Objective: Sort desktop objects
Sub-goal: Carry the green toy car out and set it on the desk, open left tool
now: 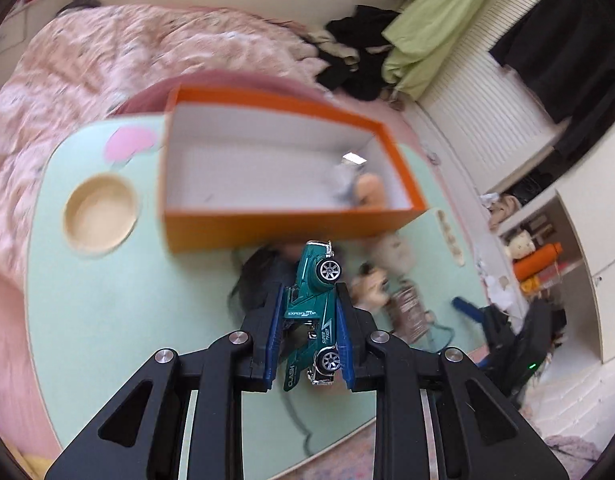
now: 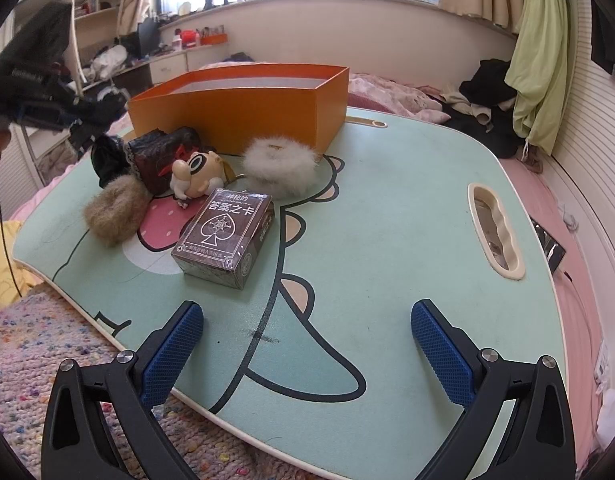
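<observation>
The green toy car [image 1: 313, 312] was clamped nose-up between the blue pads of your left gripper [image 1: 309, 320], lifted clear of the mint lap table [image 1: 107, 320] and hanging just short of the near wall of the orange box [image 1: 291, 228]. The background there was smeared, so you looked to be mid-carry: the pick was done, the drop was not. One or two small items already lay in the far right corner of the box, too blurred to name.

Your right gripper [image 2: 307, 344] hovered low over the near edge of the table with its jaws wide apart and nothing between them. Ahead of it sat the brown card deck [image 2: 227, 236], a small figurine [image 2: 195, 176], a tan fluffy scrunchie [image 2: 115, 212], a white fluffy scrunchie [image 2: 281, 166] and a dark bundle [image 2: 147, 156], all unsorted beside the box.

Your next move probably called for carrying the car forward over the rim, then parting the pads above the open white floor.
</observation>
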Motion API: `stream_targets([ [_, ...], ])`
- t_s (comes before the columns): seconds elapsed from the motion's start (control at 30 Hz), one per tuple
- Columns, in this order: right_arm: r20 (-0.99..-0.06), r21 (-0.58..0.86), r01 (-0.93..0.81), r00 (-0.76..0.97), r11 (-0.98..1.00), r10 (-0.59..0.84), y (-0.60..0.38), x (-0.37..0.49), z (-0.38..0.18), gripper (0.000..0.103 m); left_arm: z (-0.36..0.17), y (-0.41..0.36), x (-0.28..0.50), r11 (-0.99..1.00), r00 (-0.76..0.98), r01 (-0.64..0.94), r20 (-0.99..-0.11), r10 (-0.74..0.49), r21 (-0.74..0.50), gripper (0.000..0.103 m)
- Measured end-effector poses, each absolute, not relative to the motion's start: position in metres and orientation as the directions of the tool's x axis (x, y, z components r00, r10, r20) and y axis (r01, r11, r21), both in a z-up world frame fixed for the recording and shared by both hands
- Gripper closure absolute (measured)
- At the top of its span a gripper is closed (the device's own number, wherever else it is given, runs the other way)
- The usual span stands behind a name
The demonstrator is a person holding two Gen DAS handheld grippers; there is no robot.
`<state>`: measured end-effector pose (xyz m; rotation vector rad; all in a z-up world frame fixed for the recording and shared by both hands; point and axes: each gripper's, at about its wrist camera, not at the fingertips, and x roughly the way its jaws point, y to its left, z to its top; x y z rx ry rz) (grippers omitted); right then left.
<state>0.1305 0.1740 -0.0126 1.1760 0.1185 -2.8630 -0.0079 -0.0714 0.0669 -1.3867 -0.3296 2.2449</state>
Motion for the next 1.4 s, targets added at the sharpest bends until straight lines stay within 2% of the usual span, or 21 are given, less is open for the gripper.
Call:
stream_targets([
  [0.27,-0.703,-0.053,0.069,-0.711,-0.996,-0.012,0.174,0.131,-0.013,0.0,0.037,-0.09,0.008,-0.856,-0.404,-0.224,-0.754,0.517,-0.467,0.078],
  [0.53,-0.703,-0.053,0.068,-0.712,-0.996,-0.011,0.174,0.131,-0.013,0.0,0.045,-0.073,0.002,-0.843,-0.426,-0.267,-0.728,0.537,-0.466,0.078],
  [0.67,-0.702,-0.053,0.068,-0.712,-0.996,-0.011,0.174,0.131,-0.013,0.0,0.065,-0.064,0.014,-0.831,-0.476,-0.321,-0.682,0.556,-0.454,0.078],
  [0.77,-0.702,-0.053,0.068,-0.712,-0.996,-0.011,0.174,0.131,-0.013,0.0,0.073,-0.053,0.018,-0.835,-0.478,-0.349,-0.685,0.55,-0.426,0.078],
  [1.1,-0.702,-0.053,0.066,-0.712,-0.996,-0.01,0.174,0.132,-0.013,0.0,0.025,-0.084,-0.012,-0.906,-0.517,-0.132,-0.752,0.41,-0.403,0.077],
  [1.17,-0.702,-0.053,0.066,-0.712,-0.996,-0.01,0.174,0.132,-0.013,0.0,0.016,-0.081,-0.015,-0.895,-0.504,-0.137,-0.748,0.432,-0.425,0.07],
  [1.23,-0.702,-0.053,0.066,-0.712,-0.996,-0.01,0.174,0.132,-0.013,0.0,0.015,-0.074,-0.013,-0.888,-0.535,-0.16,-0.718,0.446,-0.432,0.05],
  [1.27,-0.702,-0.051,0.065,-0.712,-0.997,-0.011,0.174,0.132,-0.013,0.0,0.016,-0.071,-0.012,-0.888,-0.539,-0.167,-0.714,0.447,-0.429,0.046],
  [1.3,-0.702,-0.051,0.065,-0.712,-0.997,-0.011,0.173,0.132,-0.013,0.0,0.017,-0.067,-0.011,-0.886,-0.538,-0.177,-0.712,0.452,-0.428,0.042],
  [1.4,-0.702,-0.051,0.065,-0.712,-0.997,-0.01,0.173,0.131,-0.013,0.0,0.024,-0.062,-0.009,-0.868,-0.537,-0.208,-0.689,0.487,-0.451,0.042],
])
